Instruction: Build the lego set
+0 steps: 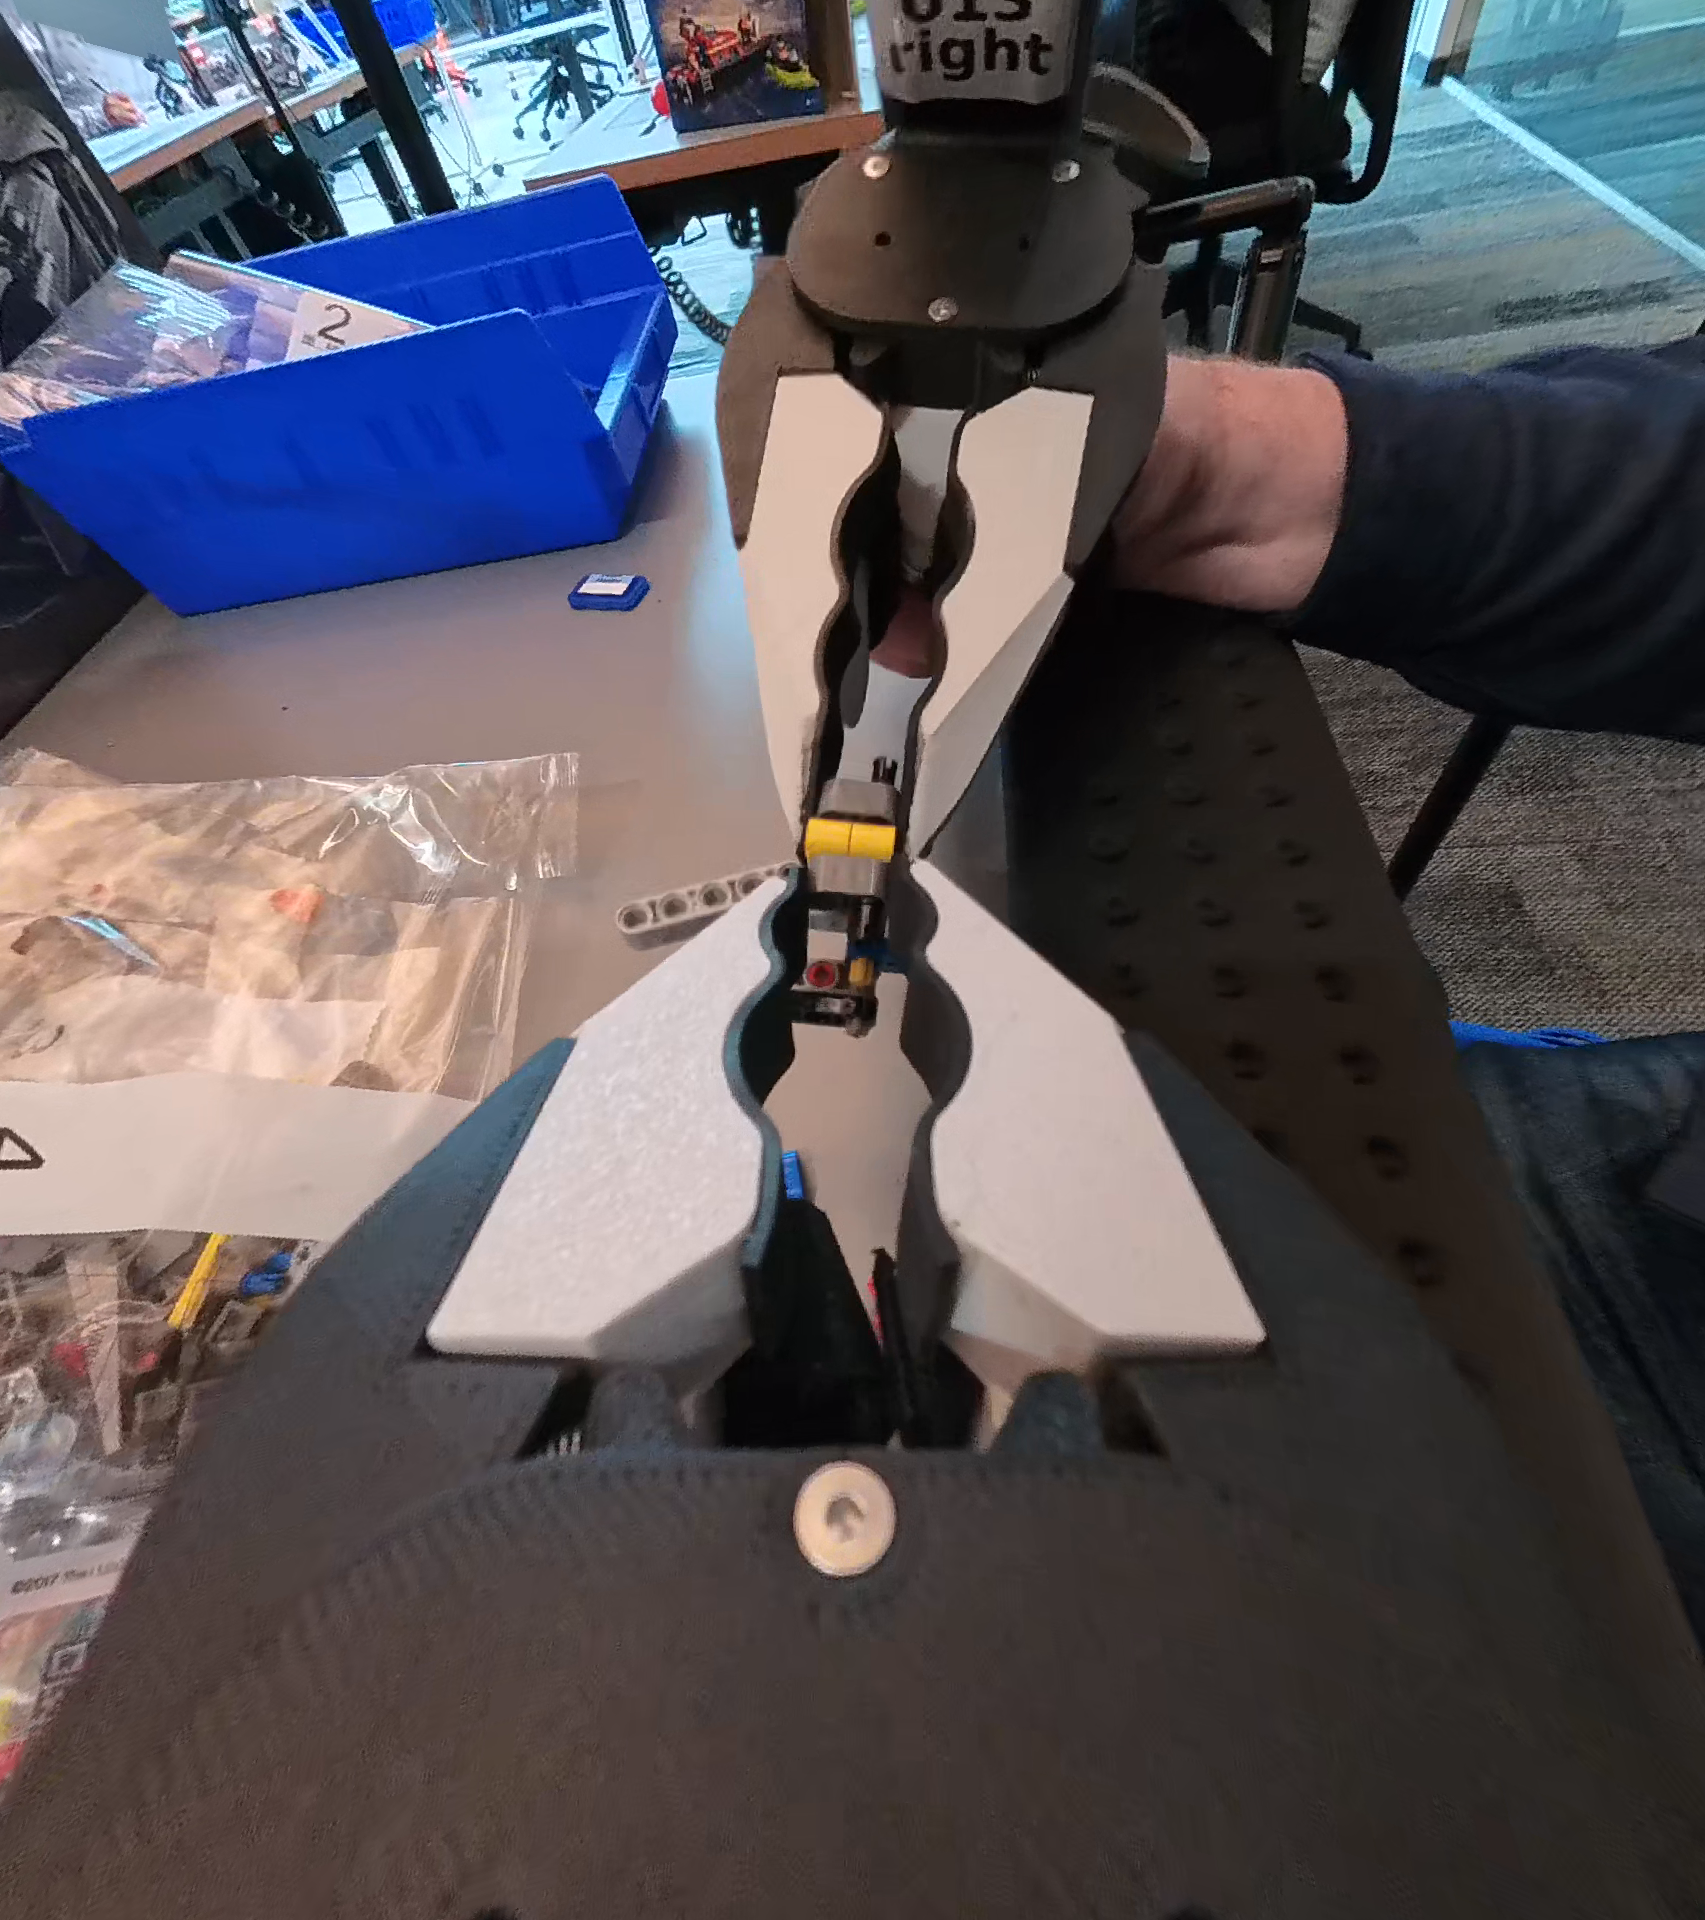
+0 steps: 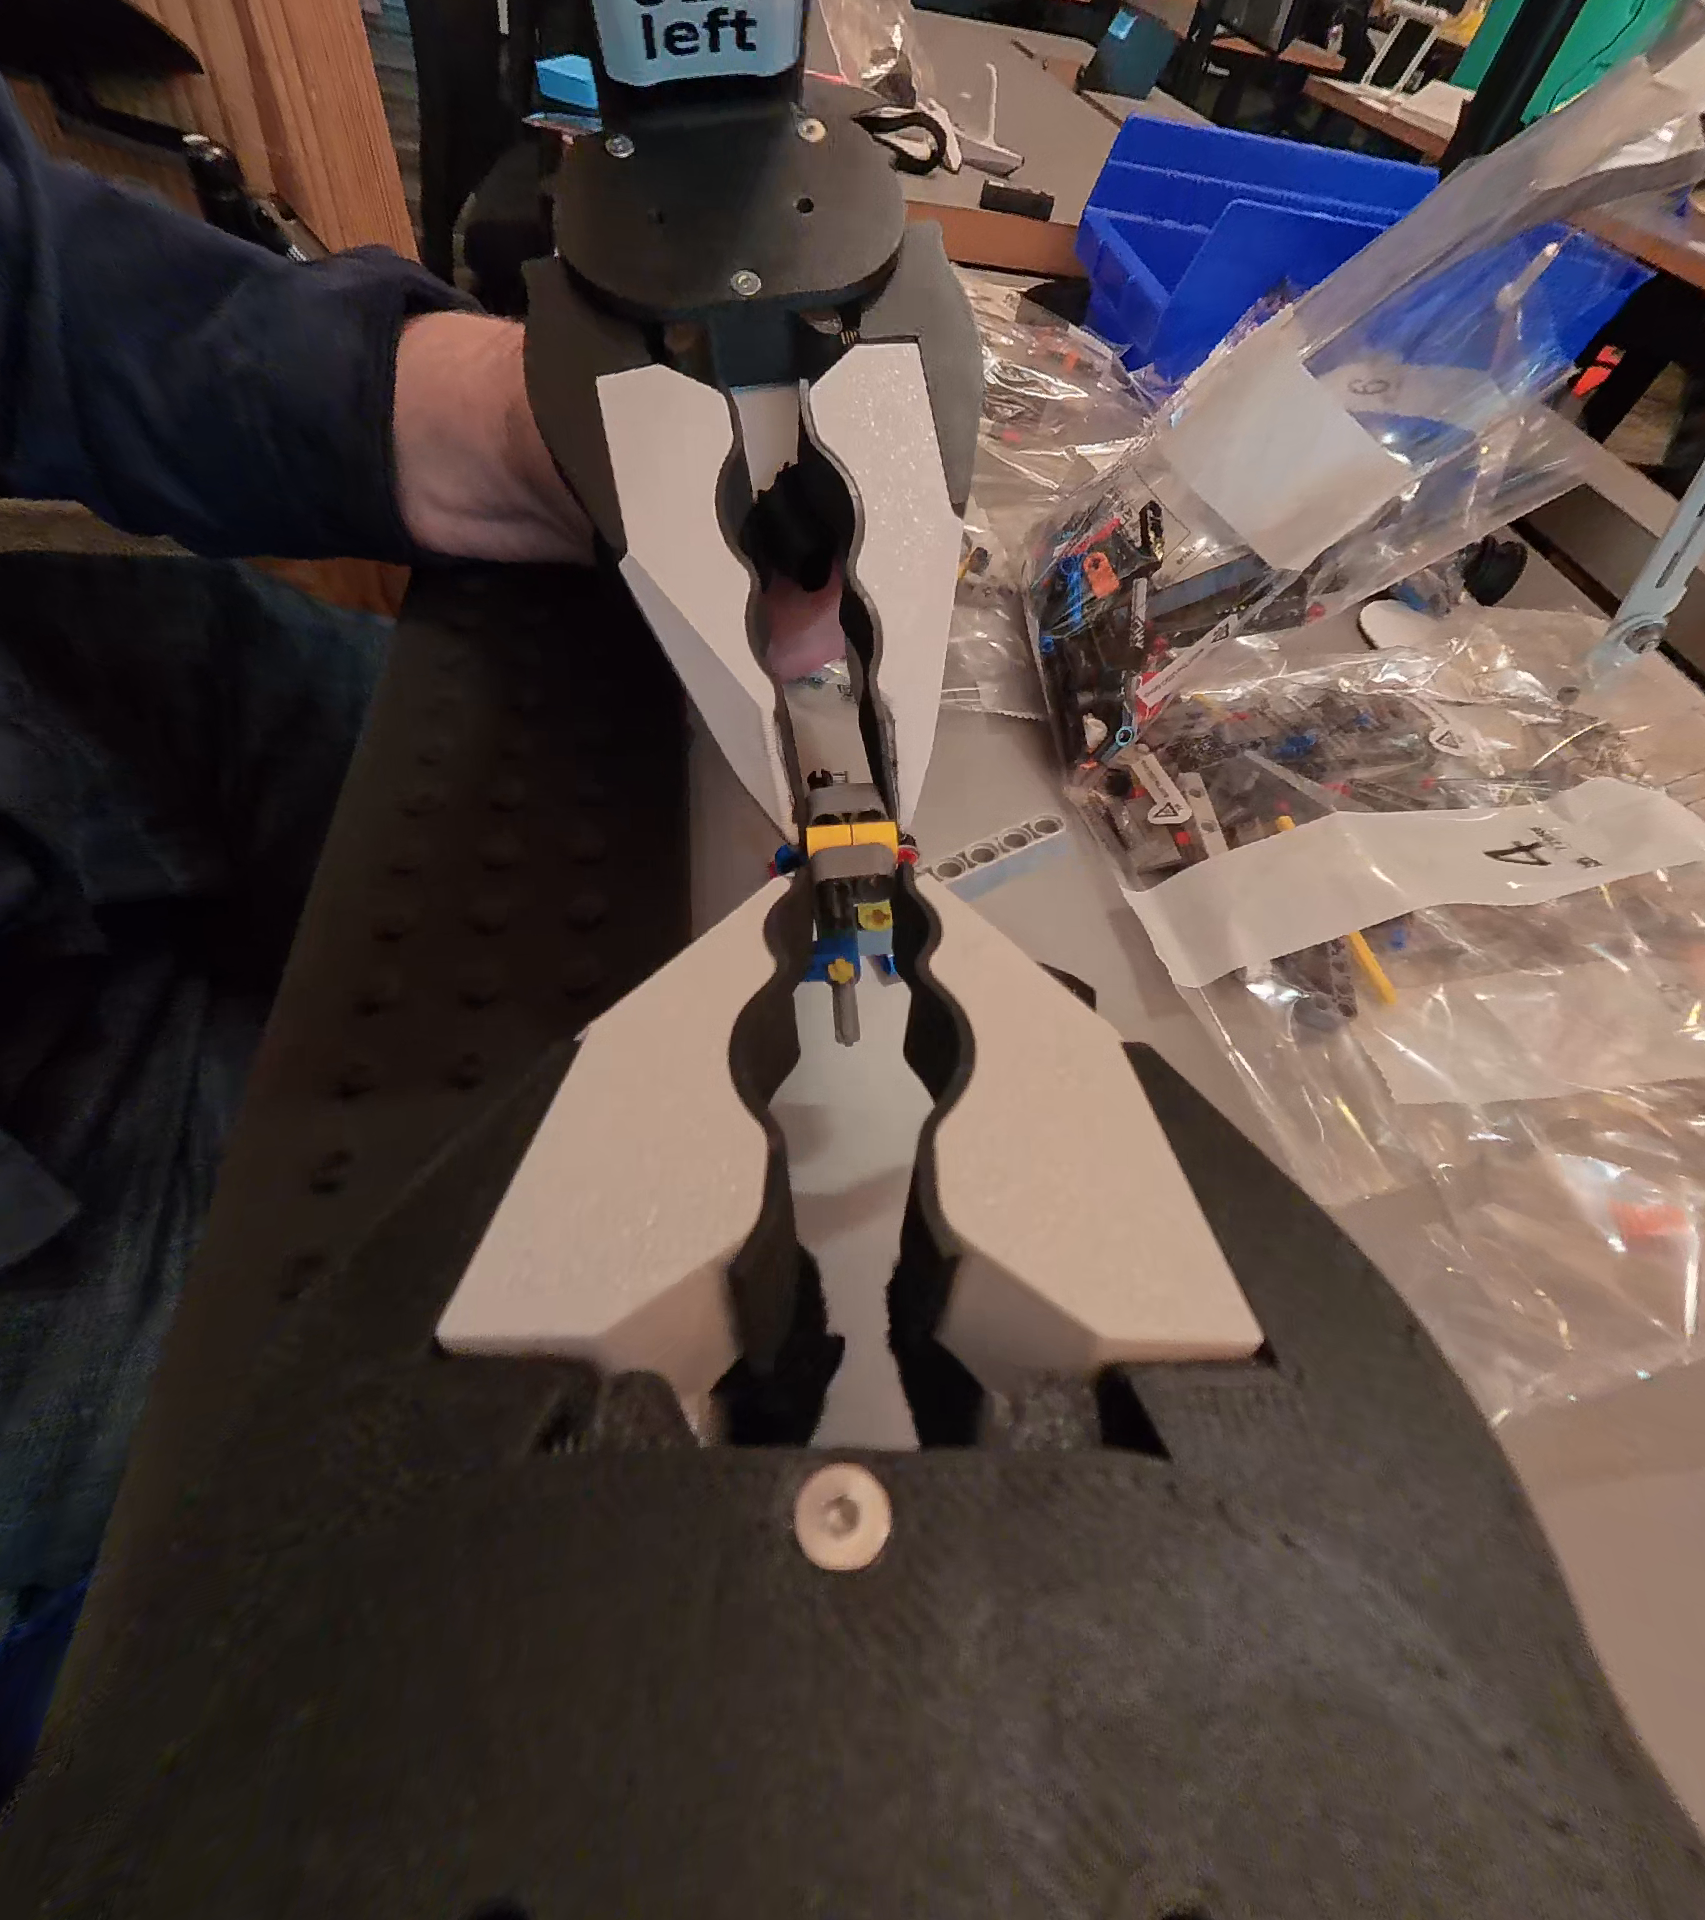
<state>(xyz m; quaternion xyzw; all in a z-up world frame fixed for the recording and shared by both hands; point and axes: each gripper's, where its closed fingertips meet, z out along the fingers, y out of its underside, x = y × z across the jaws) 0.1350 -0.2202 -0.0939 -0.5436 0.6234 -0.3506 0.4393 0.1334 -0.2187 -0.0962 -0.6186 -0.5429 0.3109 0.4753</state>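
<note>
Two grippers, left (image 1: 843,883) and right (image 2: 843,883), meet tip to tip above the tabletop (image 1: 474,665), jaws clamped on one lego assembly (image 1: 843,904) between them. We'd press straight, no twisting.

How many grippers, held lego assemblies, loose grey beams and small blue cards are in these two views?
Grippers: 2, the left gripper and the right gripper
Lego assembly, gripped by both: 1
Loose grey beam on the table: 1
Small blue card on the table: 1
Total: 5
</note>
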